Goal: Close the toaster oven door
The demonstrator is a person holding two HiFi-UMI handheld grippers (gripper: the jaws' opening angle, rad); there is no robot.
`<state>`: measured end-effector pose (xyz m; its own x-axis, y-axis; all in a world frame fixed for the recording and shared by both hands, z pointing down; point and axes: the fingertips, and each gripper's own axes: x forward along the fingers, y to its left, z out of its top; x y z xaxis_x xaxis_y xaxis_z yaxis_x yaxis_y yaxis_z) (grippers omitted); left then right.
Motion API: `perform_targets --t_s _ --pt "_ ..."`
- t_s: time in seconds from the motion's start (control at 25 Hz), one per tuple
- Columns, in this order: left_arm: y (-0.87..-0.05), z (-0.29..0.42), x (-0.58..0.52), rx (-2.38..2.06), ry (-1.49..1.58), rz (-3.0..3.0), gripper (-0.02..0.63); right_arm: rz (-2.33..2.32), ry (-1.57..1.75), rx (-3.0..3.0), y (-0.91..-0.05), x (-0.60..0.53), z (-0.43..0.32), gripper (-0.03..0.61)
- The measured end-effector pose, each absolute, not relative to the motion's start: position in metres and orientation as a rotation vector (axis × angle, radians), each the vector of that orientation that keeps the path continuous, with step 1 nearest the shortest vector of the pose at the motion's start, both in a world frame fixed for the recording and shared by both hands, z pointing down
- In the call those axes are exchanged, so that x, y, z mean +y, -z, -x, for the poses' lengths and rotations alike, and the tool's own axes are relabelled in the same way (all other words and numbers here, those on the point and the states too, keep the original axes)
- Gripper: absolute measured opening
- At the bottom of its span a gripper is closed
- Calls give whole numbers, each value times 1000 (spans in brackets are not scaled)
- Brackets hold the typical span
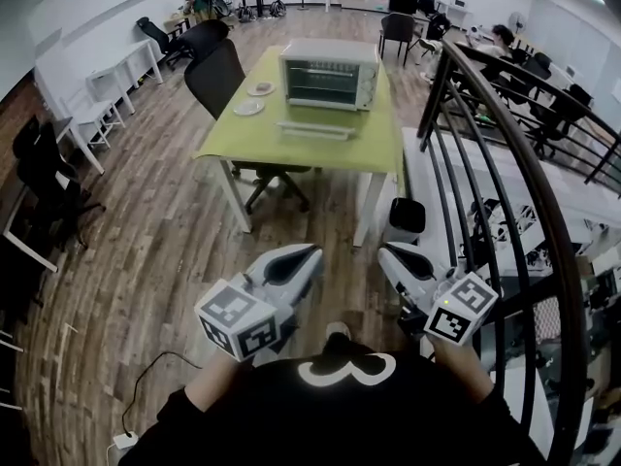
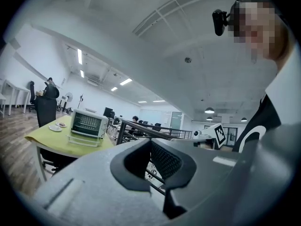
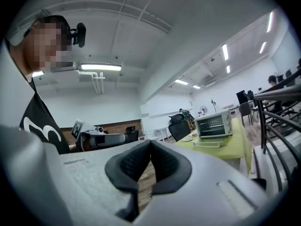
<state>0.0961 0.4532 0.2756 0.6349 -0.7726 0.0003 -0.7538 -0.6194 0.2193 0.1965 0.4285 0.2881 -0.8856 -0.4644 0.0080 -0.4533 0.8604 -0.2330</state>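
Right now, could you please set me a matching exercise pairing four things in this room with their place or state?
Things: 1 oven door; 2 plates; 3 left gripper; 4 black chair.
States: a shut, empty; b on the floor, left of the table; c open, folded down; d on the table, left of the oven.
Pairs: 1-c; 2-d; 3-a; 4-b.

A large white 3 stands on the chest of the person's black shirt (image 1: 344, 420), at 6 o'clock in the head view
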Motion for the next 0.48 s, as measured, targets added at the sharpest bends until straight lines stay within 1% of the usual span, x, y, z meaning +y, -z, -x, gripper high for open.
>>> perform_targets --t_s 0.28,0.48 --pt "-279 -77 421 -1322 137 -2624 11 718 346 2951 -289 391 -188 3" --pt "-283 -58 361 -1395 107 -2603 12 709 375 2938 -297 324 -177 3"
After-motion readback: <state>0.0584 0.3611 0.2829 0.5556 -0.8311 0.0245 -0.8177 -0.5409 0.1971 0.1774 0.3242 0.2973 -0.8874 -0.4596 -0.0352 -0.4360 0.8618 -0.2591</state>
